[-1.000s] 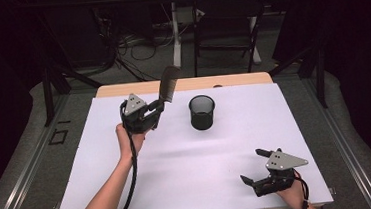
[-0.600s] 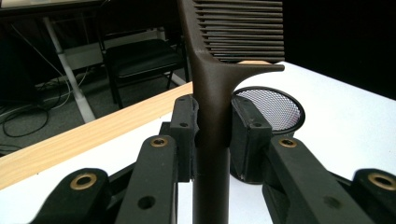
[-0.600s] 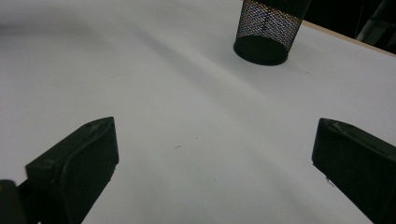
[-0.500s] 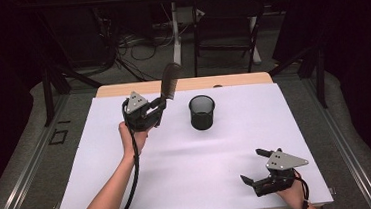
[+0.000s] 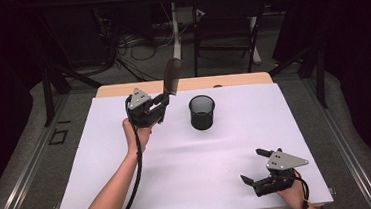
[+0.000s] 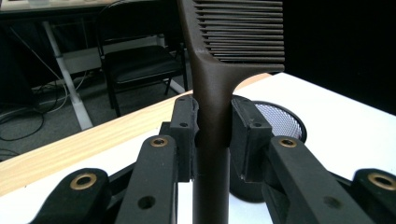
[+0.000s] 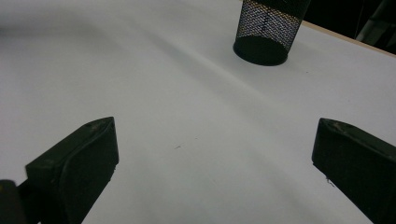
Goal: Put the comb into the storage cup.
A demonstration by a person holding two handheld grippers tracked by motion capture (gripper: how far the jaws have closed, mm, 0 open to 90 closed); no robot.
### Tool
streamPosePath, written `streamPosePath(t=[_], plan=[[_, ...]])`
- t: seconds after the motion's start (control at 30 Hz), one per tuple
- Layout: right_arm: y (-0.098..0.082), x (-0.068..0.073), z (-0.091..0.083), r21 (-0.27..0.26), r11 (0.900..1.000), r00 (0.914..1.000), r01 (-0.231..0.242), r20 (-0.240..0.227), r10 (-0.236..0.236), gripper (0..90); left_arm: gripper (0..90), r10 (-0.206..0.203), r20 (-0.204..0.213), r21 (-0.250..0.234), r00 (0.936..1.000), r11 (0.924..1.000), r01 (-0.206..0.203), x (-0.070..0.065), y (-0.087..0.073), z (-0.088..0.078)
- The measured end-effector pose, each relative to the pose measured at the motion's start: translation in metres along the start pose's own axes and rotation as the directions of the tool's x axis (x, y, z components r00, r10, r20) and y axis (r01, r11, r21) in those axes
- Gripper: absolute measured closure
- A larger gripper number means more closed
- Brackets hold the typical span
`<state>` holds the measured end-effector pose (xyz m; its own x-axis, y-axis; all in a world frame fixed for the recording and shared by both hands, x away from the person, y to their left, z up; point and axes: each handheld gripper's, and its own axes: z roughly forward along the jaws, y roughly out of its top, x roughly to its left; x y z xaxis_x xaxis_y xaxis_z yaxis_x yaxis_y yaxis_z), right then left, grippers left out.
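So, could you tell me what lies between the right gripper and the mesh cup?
Nothing: in the right gripper view, bare white tabletop runs from the open right gripper to the mesh cup.

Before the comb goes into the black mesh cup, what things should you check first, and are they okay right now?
1. Left gripper shut firmly on the comb handle: ok.
2. Comb upright, teeth end up: ok.
3. Mesh cup standing upright on the white table: ok.
4. Cup free of other things inside: cannot tell for certain; what shows of the inside looks free.
5. Comb already over the cup opening: not ok; it is off to the cup's left in the high view.
6. Right gripper open, low near the table, well away from the cup: ok.
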<state>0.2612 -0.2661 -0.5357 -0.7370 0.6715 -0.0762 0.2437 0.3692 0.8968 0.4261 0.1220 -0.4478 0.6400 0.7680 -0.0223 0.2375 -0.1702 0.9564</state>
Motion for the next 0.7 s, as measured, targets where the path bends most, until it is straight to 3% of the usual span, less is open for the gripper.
streamPosePath(t=[0.7], plan=[[0.000, 0.000, -0.001, -0.004, 1.000, 1.0000, -0.001, -0.001, 0.001, 0.1, 72.5, -0.014, 0.014, -0.044, 0.9998, 0.9989, 0.015, -0.008, 0.017, 0.023]])
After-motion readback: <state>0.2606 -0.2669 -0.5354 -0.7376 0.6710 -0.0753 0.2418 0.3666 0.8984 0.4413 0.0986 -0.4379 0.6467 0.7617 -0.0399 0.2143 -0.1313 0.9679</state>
